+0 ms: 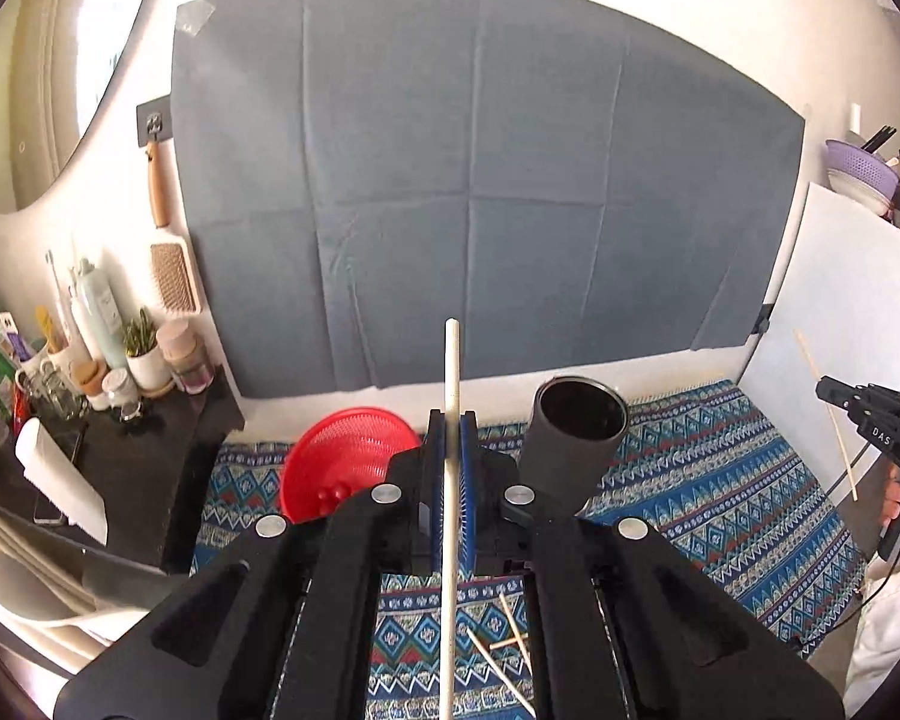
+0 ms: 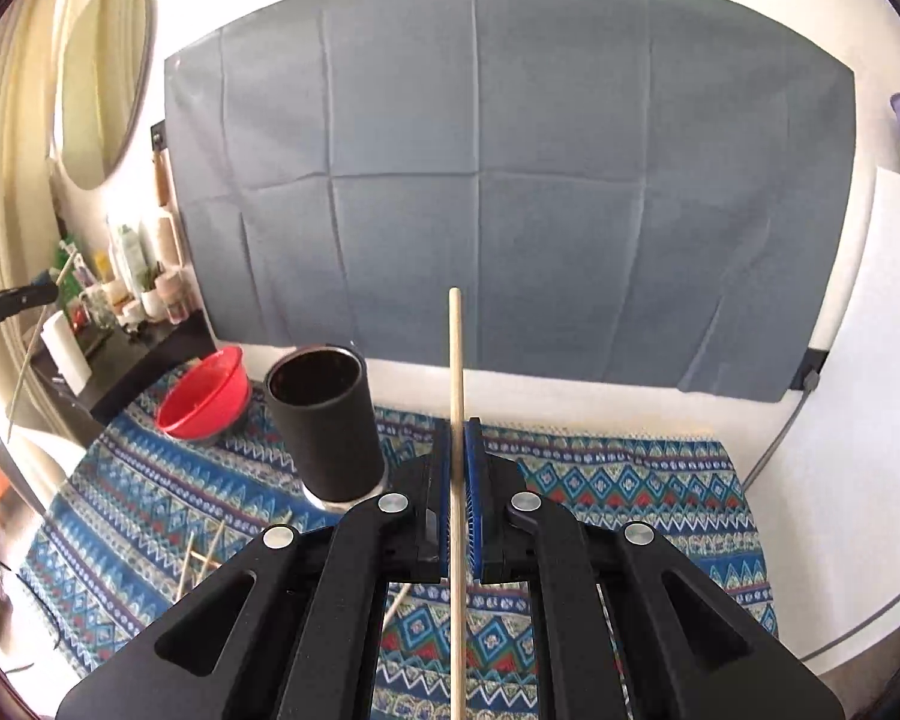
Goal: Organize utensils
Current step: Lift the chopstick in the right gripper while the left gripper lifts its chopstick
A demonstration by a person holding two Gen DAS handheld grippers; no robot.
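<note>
**Both jaws clamped on one chopstick each, held above the patterned surface**

Left gripper (image 1: 450,420): jaws closed tight on a pale white chopstick (image 1: 452,396), which runs straight along the gripper's line and sticks out past the blue pads. Right gripper (image 2: 463,426): jaws likewise closed, pinching a light wooden chopstick (image 2: 457,372) that pokes out ahead of the tips.

Loose thin wooden chopsticks (image 1: 504,648) lie crossed on the blue geometric-patterned cloth (image 1: 720,480) covering the surface, below the left gripper; in the right wrist view they show as a scatter (image 2: 201,558) near the cup's base.

Tall matte black cylindrical cup (image 2: 324,420) stands upright on the cloth, mouth open. Red plastic mesh colander bowl (image 1: 342,462) sits beside it, nearer the back wall.

A creased grey sheet (image 1: 480,180) hangs on the wall. A dark side shelf (image 1: 150,438) to the left carries bottles and jars.
</note>
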